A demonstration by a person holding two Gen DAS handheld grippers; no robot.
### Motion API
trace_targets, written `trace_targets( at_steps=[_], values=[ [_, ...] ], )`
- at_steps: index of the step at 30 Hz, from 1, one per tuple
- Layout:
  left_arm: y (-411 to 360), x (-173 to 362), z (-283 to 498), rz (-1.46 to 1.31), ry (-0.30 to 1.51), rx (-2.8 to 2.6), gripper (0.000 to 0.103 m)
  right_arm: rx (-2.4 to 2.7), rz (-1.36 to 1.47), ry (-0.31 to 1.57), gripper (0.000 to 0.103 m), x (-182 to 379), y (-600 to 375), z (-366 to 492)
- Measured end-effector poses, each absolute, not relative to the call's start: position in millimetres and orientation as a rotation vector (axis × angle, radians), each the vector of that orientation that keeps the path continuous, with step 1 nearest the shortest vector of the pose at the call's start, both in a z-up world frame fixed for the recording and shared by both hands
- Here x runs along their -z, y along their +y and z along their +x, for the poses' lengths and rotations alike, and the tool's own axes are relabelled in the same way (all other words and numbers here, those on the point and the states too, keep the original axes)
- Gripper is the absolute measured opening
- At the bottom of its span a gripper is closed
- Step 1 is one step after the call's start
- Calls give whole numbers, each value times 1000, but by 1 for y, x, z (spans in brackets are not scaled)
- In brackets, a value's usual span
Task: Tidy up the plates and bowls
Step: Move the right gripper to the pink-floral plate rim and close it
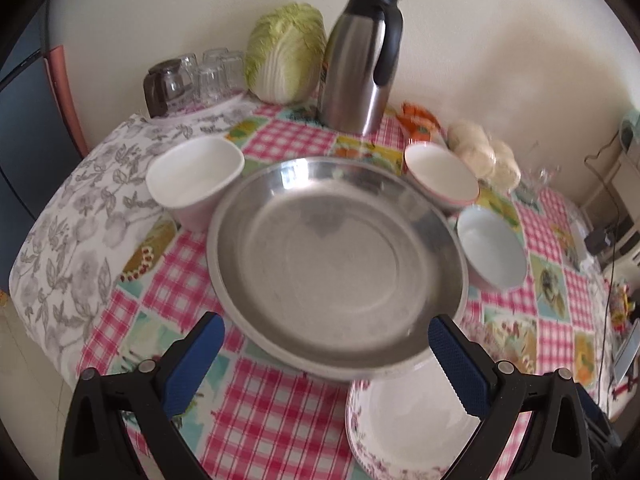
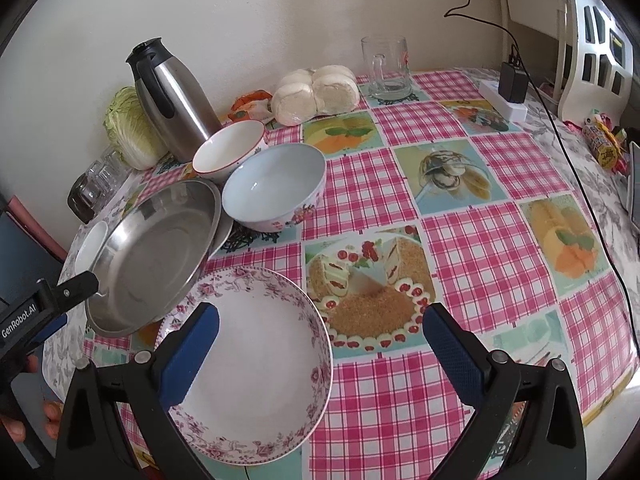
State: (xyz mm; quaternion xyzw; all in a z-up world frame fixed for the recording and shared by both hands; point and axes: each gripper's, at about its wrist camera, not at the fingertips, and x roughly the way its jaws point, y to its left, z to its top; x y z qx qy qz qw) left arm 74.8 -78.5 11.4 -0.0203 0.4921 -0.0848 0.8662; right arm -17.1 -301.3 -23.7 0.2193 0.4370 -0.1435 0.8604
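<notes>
A steel plate (image 1: 336, 264) fills the left wrist view, its near rim between the blue pads of my open left gripper (image 1: 328, 360). In the right wrist view the steel plate (image 2: 152, 256) sits tilted, with a left gripper finger (image 2: 80, 284) at its rim. It overlaps a floral plate (image 1: 404, 424). My right gripper (image 2: 320, 352) is open over that floral plate (image 2: 256, 376). A white bowl (image 1: 196, 172) stands left of the steel plate. A red-rimmed bowl (image 2: 230, 148) and a pale blue bowl (image 2: 276, 184) stand behind it.
At the wall stand a steel jug (image 2: 172, 100), a cabbage (image 2: 128, 128), several glasses (image 1: 196, 76), bagged buns (image 2: 316, 92) and a glass mug (image 2: 388, 68). A power strip (image 2: 504, 100) with a cable lies far right. The checked tablecloth (image 2: 460, 248) lies bare on the right.
</notes>
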Motion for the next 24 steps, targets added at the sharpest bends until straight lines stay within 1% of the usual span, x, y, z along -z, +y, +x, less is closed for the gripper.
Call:
trace_targets(
  at_steps=[6, 12, 24],
  values=[
    [-93, 17, 64, 7, 1183, 214, 103, 325, 504, 1052, 102, 54, -310, -21],
    [-101, 33, 64, -7, 1264, 243, 103, 312, 537, 1108, 102, 70, -314, -19],
    [-110, 64, 75, -5, 1368, 215, 103, 244, 473, 1182, 102, 83, -298, 1]
  ],
)
